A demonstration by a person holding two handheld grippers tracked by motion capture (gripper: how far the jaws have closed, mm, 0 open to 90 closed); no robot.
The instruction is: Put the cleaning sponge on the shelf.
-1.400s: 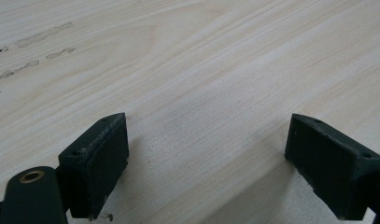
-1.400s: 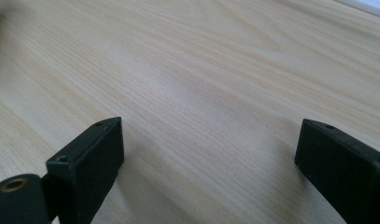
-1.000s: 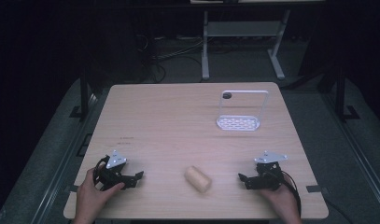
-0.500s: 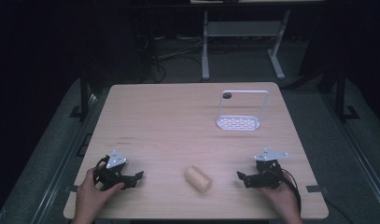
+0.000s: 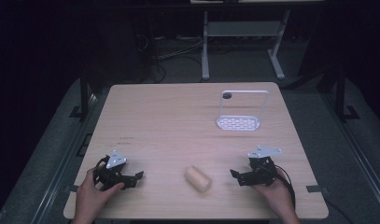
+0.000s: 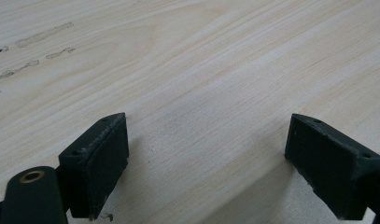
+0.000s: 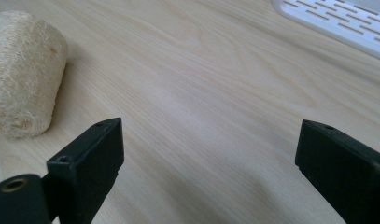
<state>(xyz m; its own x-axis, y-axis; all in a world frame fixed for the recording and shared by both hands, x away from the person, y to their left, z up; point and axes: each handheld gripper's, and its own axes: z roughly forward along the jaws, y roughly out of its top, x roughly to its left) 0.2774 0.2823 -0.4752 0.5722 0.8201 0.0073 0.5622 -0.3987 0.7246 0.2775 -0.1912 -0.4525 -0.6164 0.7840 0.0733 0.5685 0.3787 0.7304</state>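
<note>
A beige loofah cylinder [image 5: 198, 179] lies on its side near the front middle of the wooden table [image 5: 178, 116]; the right gripper view has this loofah [image 7: 24, 74] at its upper left. My left gripper [image 5: 134, 179] rests at the front left, open, jaws wide apart over bare wood [image 6: 206, 140]. At the front right my right gripper [image 5: 237, 176] is open too, pointing toward the loofah with a gap between them [image 7: 206, 158]. Nothing is held by either.
A white slotted rack with an upright frame [image 5: 239, 122] stands at the back right of the table; its slotted base [image 7: 337, 21] is at the top right of the right gripper view. A dark floor, cables and a metal stand lie beyond the table.
The right gripper has shifted slightly left toward the loofah. The left gripper and the loofah have stayed put.
</note>
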